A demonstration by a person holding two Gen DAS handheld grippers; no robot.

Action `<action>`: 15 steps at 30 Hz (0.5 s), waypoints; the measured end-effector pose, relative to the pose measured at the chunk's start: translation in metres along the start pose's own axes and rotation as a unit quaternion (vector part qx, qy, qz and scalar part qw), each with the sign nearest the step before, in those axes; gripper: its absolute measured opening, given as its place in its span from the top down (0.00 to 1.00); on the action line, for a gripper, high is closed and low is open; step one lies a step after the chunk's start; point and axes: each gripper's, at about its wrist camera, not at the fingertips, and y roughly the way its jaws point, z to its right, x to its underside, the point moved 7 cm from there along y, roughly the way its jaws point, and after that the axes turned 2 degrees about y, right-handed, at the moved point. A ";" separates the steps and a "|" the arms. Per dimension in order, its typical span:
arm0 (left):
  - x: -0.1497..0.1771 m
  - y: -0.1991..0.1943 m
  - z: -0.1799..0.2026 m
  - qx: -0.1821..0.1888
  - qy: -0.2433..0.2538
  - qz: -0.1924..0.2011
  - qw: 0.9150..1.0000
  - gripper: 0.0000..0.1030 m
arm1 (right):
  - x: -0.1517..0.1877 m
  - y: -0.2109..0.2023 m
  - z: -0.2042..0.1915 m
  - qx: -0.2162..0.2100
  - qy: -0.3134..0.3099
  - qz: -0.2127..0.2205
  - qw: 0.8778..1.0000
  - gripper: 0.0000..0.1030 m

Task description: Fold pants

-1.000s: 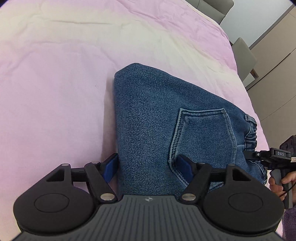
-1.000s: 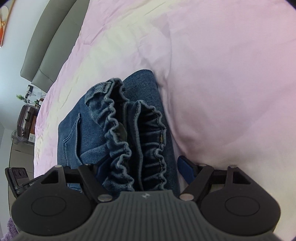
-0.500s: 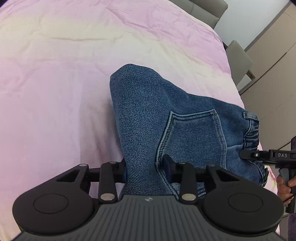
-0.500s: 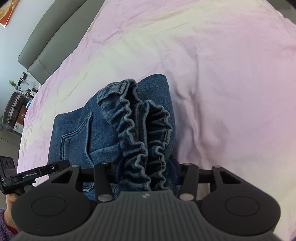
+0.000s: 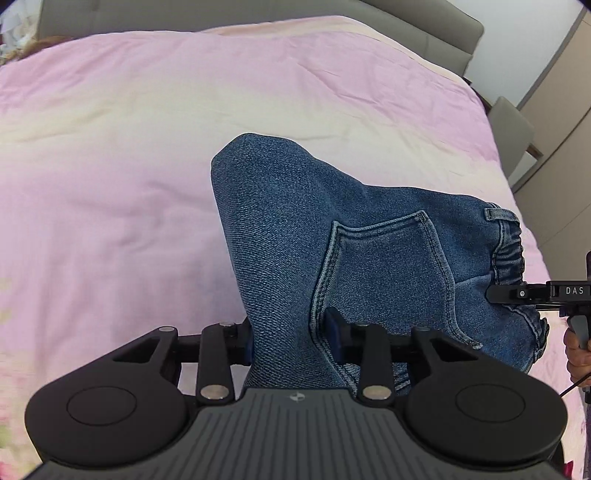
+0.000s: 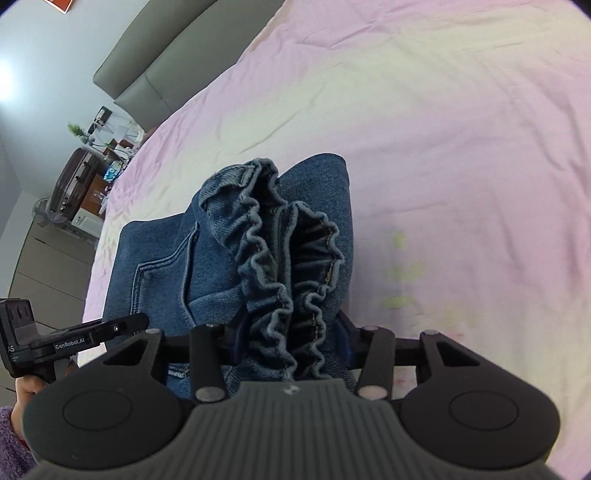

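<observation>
Left wrist view: left gripper [image 5: 290, 338] closed on a bunched fold of the blue denim pants [image 5: 295, 229], blue pads pressing the cloth from both sides at 6 o'clock. Back pocket [image 5: 384, 273] just beyond the fingers toward 3 o'clock; elastic waistband [image 5: 511, 243] farther out at 3 o'clock. Pants lifted at the near edge, far folded edge resting on the pink duvet [image 5: 110, 166] at 12 o'clock. Grey headboard [image 5: 424, 22] along the top; beige wardrobe [image 5: 561, 147] at 2 o'clock.

Right wrist view: right gripper [image 6: 291, 345] clamped on the gathered waistband [image 6: 280, 258], ruffled layers standing up between the fingers at 6 o'clock. Pocket [image 6: 166, 273] at 9 o'clock of the ruffles. Body of the left gripper [image 6: 74, 343] at 8 o'clock, beside the pants' near edge. Duvet [image 6: 461, 147] filling 12 to 4 o'clock. Cluttered side table [image 6: 99, 155] and dark suitcase [image 6: 70, 184] at 10 o'clock.
</observation>
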 end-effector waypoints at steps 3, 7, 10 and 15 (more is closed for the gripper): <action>0.003 -0.022 -0.044 -0.020 -0.009 -0.003 1.000 0.61 | 0.009 0.031 -0.039 -0.024 -0.003 -0.012 1.000 0.58; 0.010 -0.033 -0.094 -0.035 -0.033 -0.007 0.999 0.61 | 0.023 0.078 -0.084 -0.043 -0.007 -0.028 0.999 0.58; 0.011 -0.029 -0.122 -0.043 -0.036 -0.014 0.998 0.61 | 0.031 0.111 -0.107 -0.050 -0.006 -0.042 0.998 0.59; 0.013 -0.005 -0.160 -0.047 -0.035 -0.036 0.998 0.61 | 0.044 0.160 -0.120 -0.049 -0.007 -0.070 0.996 0.59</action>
